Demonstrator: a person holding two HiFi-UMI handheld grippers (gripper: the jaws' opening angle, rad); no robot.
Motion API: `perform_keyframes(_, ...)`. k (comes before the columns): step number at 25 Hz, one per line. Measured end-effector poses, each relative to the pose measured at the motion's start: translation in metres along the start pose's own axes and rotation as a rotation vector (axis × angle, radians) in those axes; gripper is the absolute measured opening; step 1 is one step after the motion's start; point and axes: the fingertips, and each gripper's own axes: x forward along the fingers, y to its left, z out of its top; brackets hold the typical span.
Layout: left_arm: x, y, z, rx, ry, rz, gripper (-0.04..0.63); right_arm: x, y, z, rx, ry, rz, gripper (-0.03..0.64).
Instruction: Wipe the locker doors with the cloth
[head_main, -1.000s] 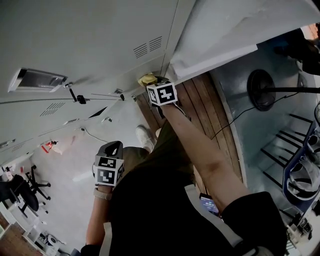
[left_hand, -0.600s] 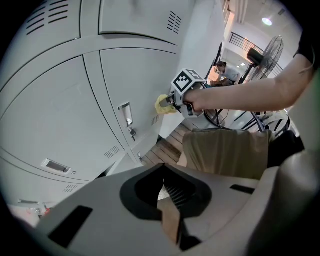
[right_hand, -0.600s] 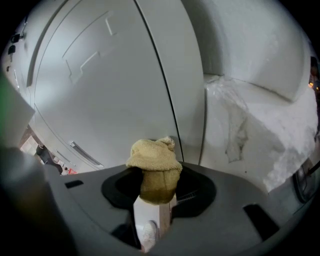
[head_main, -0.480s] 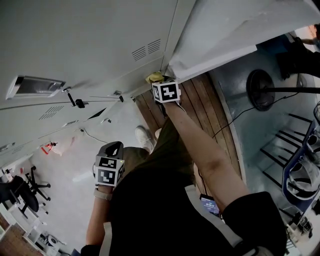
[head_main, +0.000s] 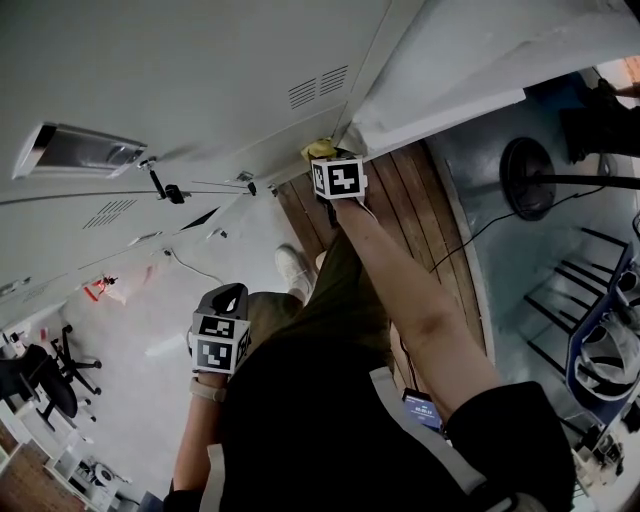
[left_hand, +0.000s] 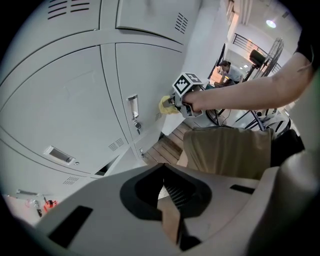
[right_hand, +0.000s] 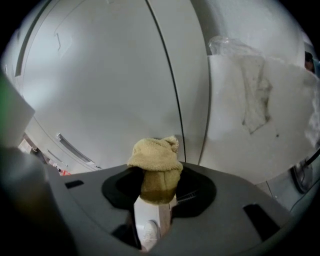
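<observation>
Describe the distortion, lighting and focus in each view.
Head view: sharp and evenly lit, locker doors slightly bowed. Left gripper view: strong fisheye, black corners, left tool softly out of focus. Right gripper view: same black corners; cloth fairly sharp, far left edge blurred.

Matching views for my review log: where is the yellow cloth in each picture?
Head view: cloth upper middle, at the right gripper's tip.
Left gripper view: centre, below-left of the marker cube.
Right gripper view: lower centre, clamped between the jaws.
Shared landmark: grey locker doors.
</observation>
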Motion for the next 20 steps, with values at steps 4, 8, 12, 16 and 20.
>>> perform_keyframes(4, -0.009, 0.003, -0.003, -0.001, 0.02, -0.004, 0.009, 0.007, 0.018, -0.007, 0.0, 0.007, 0.019, 0.156)
perform_keyframes(8, -0.011, 0.011, -0.014, -0.004, 0.012, -0.002, 0.009, 0.014, 0.041, -0.015, -0.002, 0.019, 0.048, 0.156)
perform_keyframes(12, -0.013, 0.018, -0.028, -0.01, 0.03, -0.002, 0.009, 0.021, 0.063, -0.022, -0.018, 0.03, 0.073, 0.156)
perform_keyframes(16, -0.022, 0.023, -0.028, -0.006, 0.028, -0.007, 0.009, 0.028, 0.084, -0.029, -0.035, 0.047, 0.093, 0.156)
perform_keyframes(20, -0.025, 0.029, -0.034, -0.027, 0.033, -0.009, 0.009, 0.039, 0.098, -0.038, -0.036, 0.062, 0.106, 0.156)
